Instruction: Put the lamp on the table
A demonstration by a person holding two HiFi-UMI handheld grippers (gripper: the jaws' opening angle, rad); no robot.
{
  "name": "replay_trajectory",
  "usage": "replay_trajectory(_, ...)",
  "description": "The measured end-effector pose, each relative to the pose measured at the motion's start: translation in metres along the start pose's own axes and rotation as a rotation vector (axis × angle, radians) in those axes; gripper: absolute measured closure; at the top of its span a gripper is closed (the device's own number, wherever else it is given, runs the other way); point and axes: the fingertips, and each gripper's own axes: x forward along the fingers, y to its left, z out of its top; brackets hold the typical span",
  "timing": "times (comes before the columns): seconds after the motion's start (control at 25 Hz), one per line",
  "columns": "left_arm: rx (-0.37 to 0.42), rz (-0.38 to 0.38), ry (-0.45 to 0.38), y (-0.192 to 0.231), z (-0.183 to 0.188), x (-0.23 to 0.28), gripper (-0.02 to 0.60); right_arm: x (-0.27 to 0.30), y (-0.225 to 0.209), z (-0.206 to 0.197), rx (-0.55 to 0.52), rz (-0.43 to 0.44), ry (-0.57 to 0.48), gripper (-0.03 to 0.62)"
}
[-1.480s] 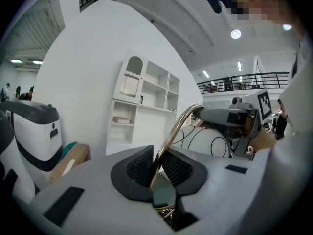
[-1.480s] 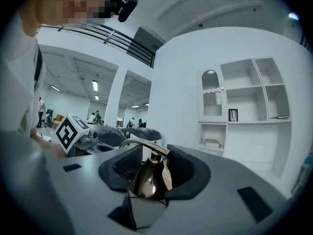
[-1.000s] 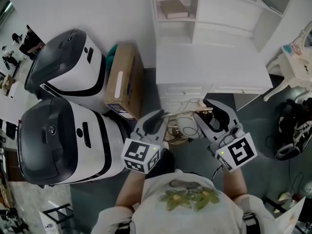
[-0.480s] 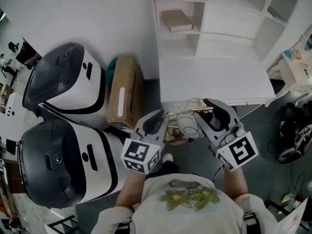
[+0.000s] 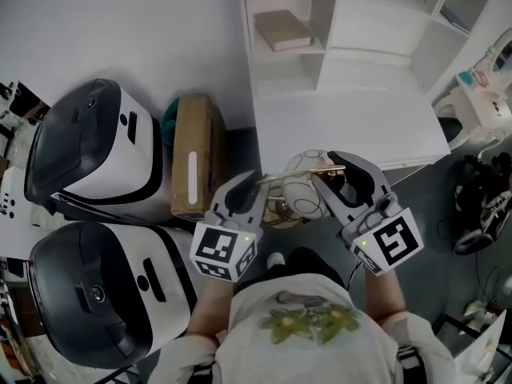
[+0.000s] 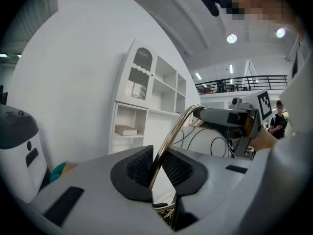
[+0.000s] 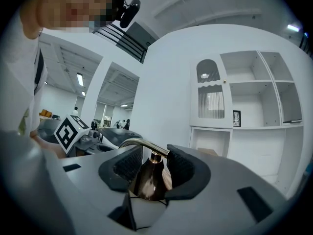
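Note:
The lamp, a white globe shade [image 5: 302,192] with thin dark lines on a curved brass arm [image 5: 298,174], hangs in the air at the front edge of the white table [image 5: 352,122]. My left gripper [image 5: 245,200] is shut on the brass arm [image 6: 167,142], which runs up between its pads. My right gripper [image 5: 339,184] is shut on the brass cap [image 7: 148,179] where the arm meets the shade. In the left gripper view the shade [image 6: 208,142] shows past the jaws, with the right gripper [image 6: 229,116] above it. The lamp's base is mostly hidden.
Two big white-and-black machines [image 5: 90,146] [image 5: 96,294] stand on the left, with a cardboard box [image 5: 192,165] beside them. A white shelf unit with a book [image 5: 282,30] rises behind the table. A white chair [image 5: 478,106] and dark gear [image 5: 478,206] are on the right.
Both grippers have carried the lamp a little forward, from in front of the table's drawers to its front edge. Both grips are unchanged.

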Motion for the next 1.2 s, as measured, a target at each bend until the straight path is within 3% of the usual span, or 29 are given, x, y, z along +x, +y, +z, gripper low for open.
replay_trajectory(1.2,0.014,0.035,-0.045,0.091,0.061,0.106,0.509,0.112,-0.103,0.020,-0.049,0.026,-0.044,0.422)
